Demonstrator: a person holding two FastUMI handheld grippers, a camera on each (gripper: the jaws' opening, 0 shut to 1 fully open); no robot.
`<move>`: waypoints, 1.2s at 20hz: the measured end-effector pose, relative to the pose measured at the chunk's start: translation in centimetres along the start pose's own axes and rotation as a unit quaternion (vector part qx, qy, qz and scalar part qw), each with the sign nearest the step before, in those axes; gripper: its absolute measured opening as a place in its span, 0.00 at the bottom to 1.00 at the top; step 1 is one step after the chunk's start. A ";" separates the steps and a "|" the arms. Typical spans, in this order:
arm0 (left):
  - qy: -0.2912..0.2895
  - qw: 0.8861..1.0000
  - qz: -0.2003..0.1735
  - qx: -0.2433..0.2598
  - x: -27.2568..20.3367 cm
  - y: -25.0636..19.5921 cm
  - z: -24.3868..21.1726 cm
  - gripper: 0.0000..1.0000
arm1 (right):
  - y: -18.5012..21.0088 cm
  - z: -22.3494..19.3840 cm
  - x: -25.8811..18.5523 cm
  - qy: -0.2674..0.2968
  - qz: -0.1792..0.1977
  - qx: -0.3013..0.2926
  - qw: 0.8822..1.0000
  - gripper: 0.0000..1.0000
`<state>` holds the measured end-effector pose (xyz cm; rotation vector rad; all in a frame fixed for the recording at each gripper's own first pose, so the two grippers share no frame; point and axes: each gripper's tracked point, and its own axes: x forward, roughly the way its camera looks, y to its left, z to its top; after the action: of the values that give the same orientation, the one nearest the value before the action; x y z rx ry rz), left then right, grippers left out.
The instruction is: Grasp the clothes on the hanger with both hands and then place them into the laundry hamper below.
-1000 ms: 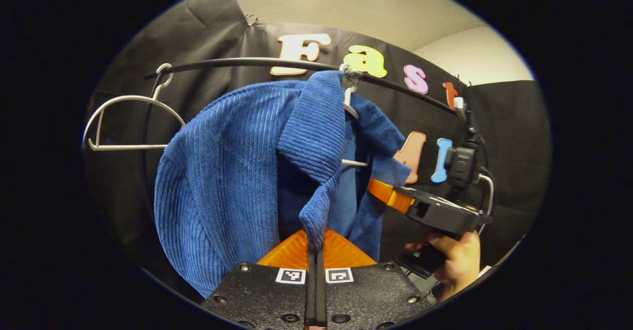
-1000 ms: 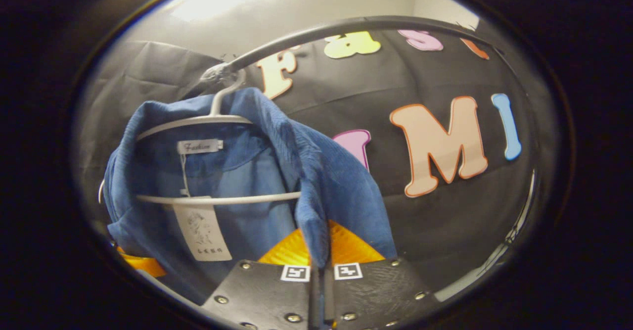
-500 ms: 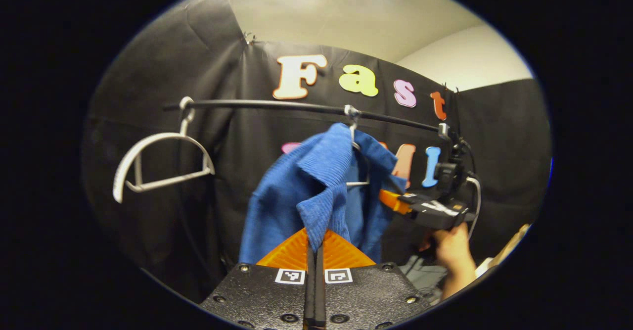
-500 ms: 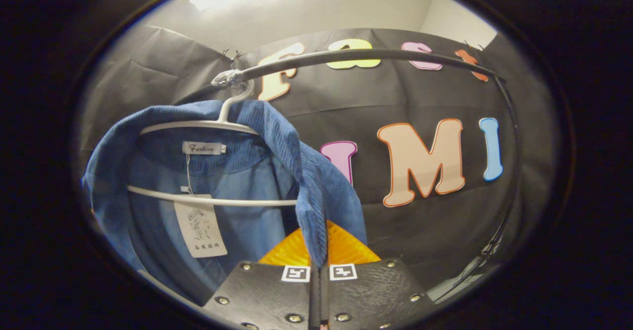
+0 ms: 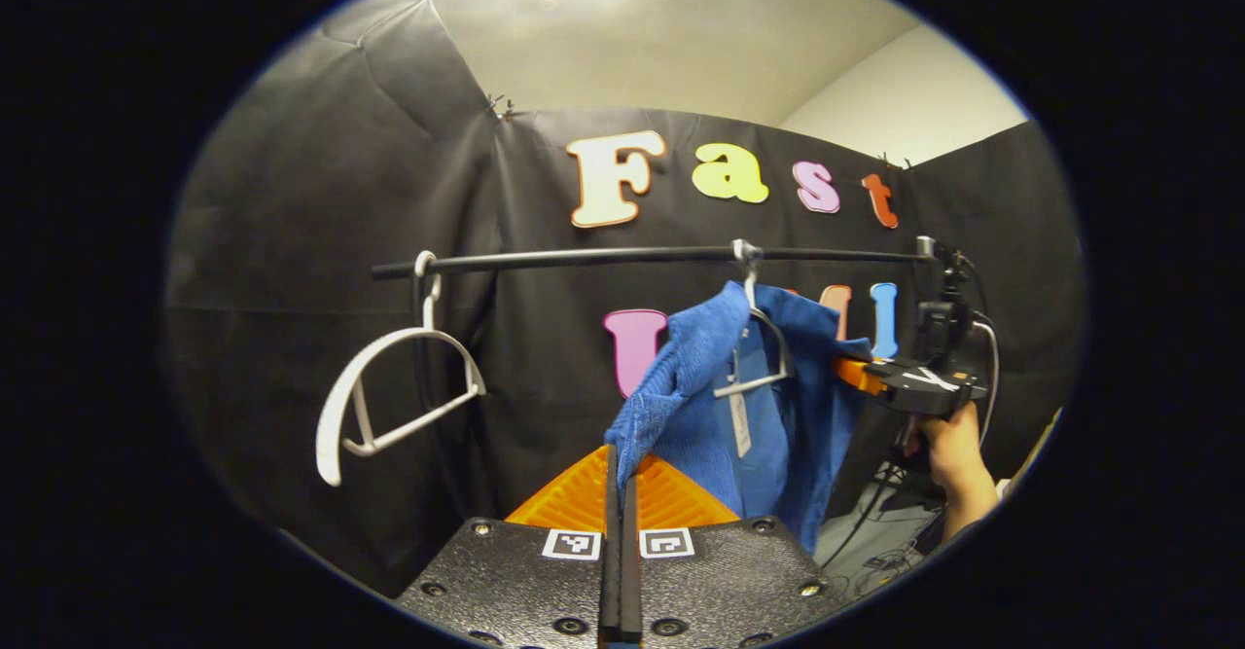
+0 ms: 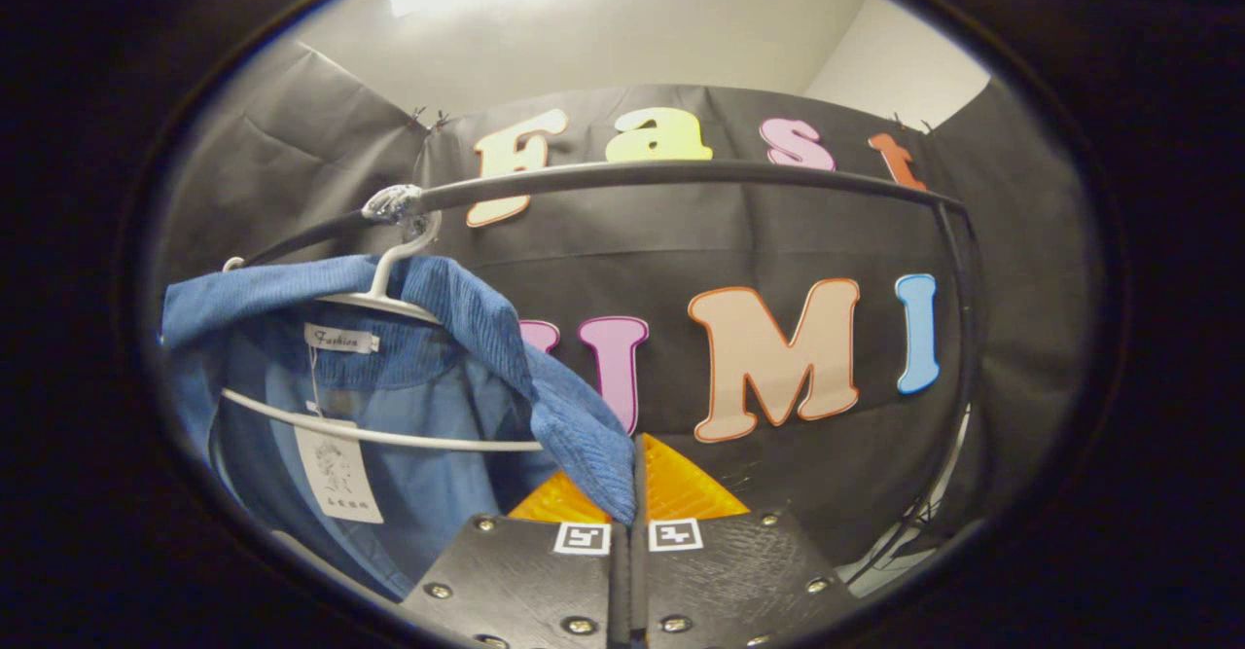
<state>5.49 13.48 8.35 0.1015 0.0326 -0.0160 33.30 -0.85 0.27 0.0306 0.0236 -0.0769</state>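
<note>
Left gripper view: blue jacket edge between left claw fingers.

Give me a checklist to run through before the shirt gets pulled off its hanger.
1. Left gripper shut on the blue shirt: ok, fabric pinched between its fingers.
2. Right gripper shut on the shirt's front edge: ok.
3. Shirt free of its hanger: not ok, collar still draped over it.
4. Hanger hooked on the rail: ok.
5. Empty hanger apart from the shirt: ok.
6. Hamper below ready: cannot tell.
</note>
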 end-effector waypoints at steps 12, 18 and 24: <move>-0.096 0.978 0.124 0.134 3.7 5.3 10.3 0.00 | -1.0 1.3 6.6 -0.047 -0.038 0.017 0.998 0.00; -0.104 0.974 0.143 0.144 7.2 6.6 10.8 0.02 | -1.7 2.0 10.1 -0.074 -0.043 0.027 0.996 0.00; -0.110 0.968 0.140 0.179 10.7 6.7 11.4 0.02 | -1.8 2.0 14.3 -0.086 -0.013 0.011 0.996 0.00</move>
<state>16.71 18.86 19.97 0.4654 -0.2079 0.2501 47.43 -3.78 1.86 0.0450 -0.1493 -0.1064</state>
